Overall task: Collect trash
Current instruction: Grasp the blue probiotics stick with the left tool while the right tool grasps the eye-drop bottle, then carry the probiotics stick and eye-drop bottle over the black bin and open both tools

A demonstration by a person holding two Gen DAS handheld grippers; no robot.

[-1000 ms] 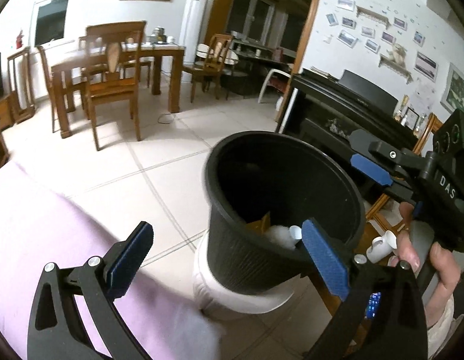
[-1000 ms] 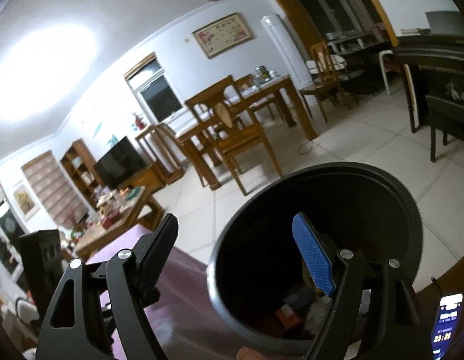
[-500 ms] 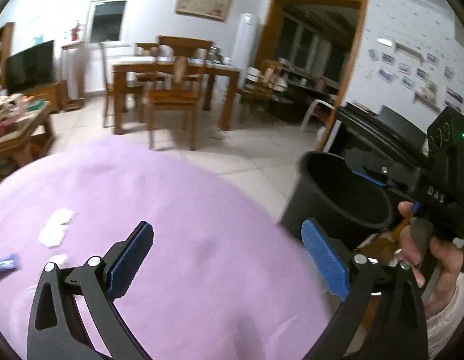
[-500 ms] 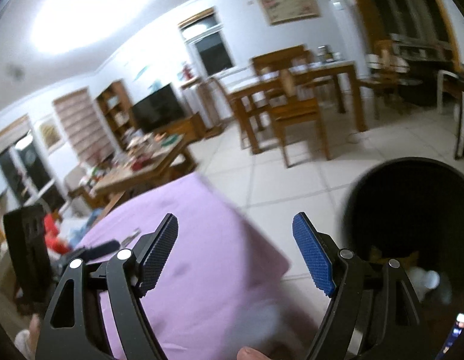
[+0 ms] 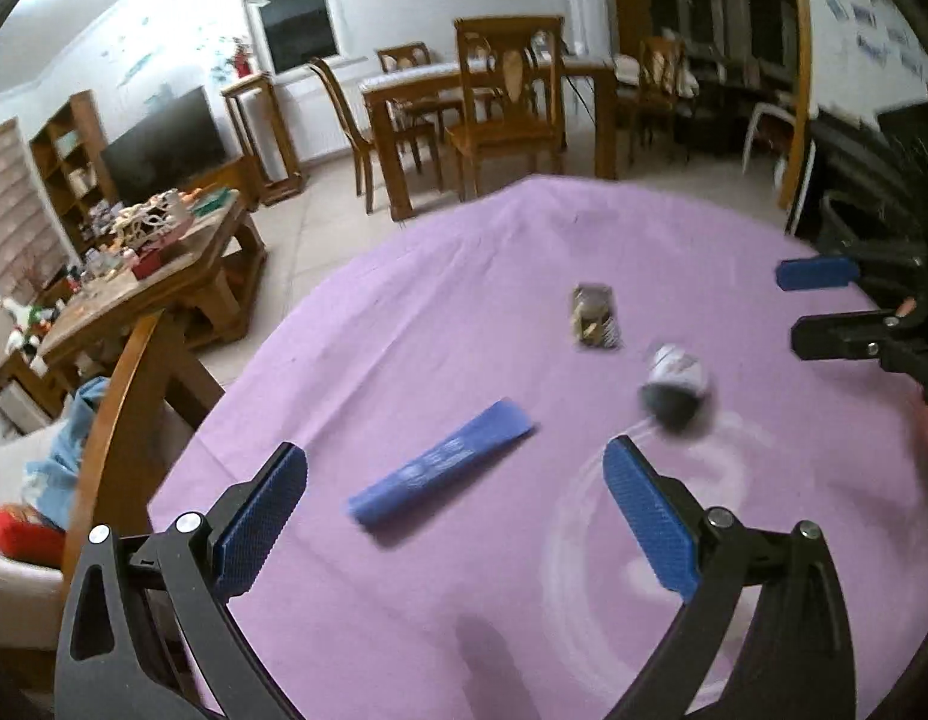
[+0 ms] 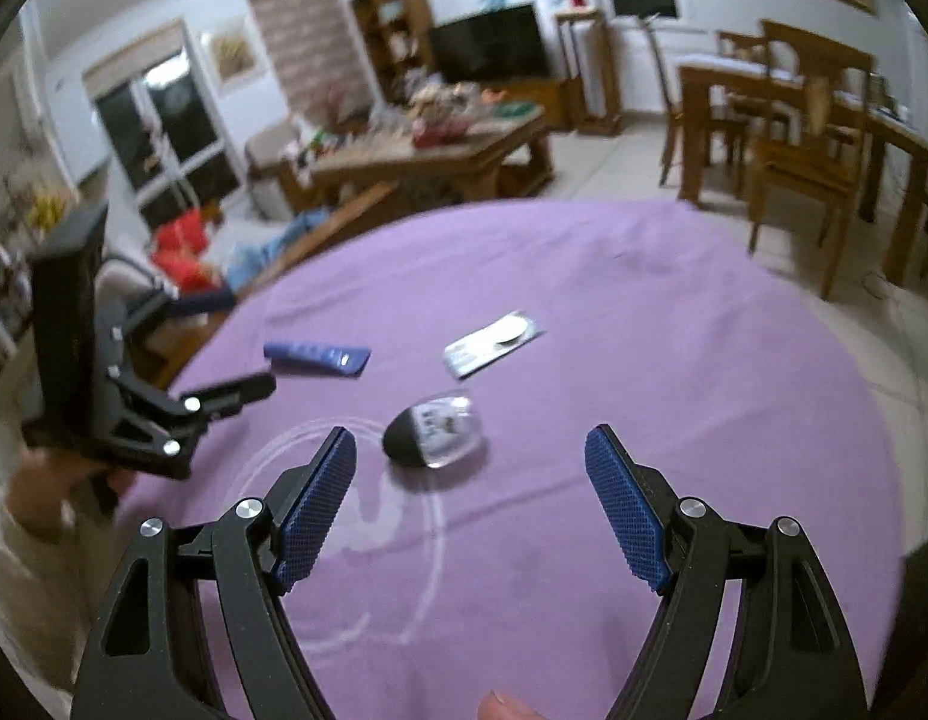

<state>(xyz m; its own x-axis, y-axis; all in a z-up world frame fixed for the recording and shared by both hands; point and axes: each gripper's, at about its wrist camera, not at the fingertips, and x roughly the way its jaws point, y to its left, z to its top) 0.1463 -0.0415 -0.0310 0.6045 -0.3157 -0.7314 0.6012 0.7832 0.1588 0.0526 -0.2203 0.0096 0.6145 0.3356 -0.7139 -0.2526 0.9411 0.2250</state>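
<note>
Left gripper [image 5: 455,516]: fingers [image 5: 260,519] spread wide, nothing between them, hovering above the purple-clothed worktop [image 5: 674,240]. Right gripper [image 6: 470,507]: fingers [image 6: 623,516] likewise parted and bare, hanging over the same cloth.

Just ahead of the left gripper, a flat blue wrapper [image 5: 443,471], lying aslant on the cloth and roughly centred in the gap ahead of the fingers. Just ahead of the right gripper, a small crumpled clear packet with a dark end [image 6: 434,435], on its side, slightly left of the midline between the fingers; seen blurred in the left wrist view as well. Farther out, a flat silvery foil sachet [image 6: 494,342], apart from the other two. White ring-shaped marks on the cloth beneath both grippers, nature unclear.

No bin in either present view, so no way to tell from here how much trash sits collected already. Three loose pieces left on the worktop at least; nothing gripped at this moment. Judged stage: start of another pickup, each gripper lined up on its own piece, blue wrapper for the left, clear packet for the right. Remaining, as far as visible: closing on those two, carrying them off, then the foil sachet. Flat wrapper and sachet likely awkward to lift off cloth.

Beyond the worktop: dining chairs, a cluttered coffee table, a television.
</note>
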